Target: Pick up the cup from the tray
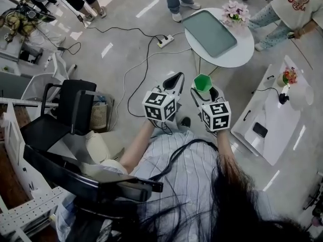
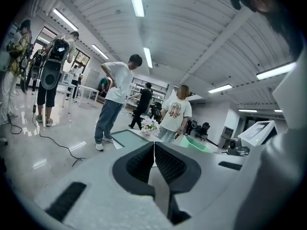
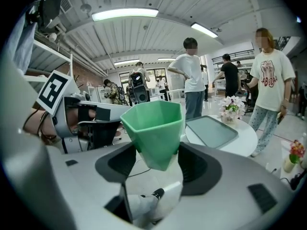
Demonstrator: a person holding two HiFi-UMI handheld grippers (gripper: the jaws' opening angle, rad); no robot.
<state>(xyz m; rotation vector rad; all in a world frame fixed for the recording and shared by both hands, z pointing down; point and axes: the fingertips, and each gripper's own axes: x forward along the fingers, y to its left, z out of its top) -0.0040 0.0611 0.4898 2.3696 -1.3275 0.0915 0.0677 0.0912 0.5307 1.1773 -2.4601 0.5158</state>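
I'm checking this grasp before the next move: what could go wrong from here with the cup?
The green cup tapers downward and the right gripper pinches only its narrow lower part, so it might slip or tilt. The shut, empty left gripper sits close beside it in the head view and could bump the cup.

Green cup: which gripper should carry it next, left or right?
Right. The right gripper grips the green cup between its jaws, upright, away from the tray. The left gripper is shut, with nothing between its jaws.
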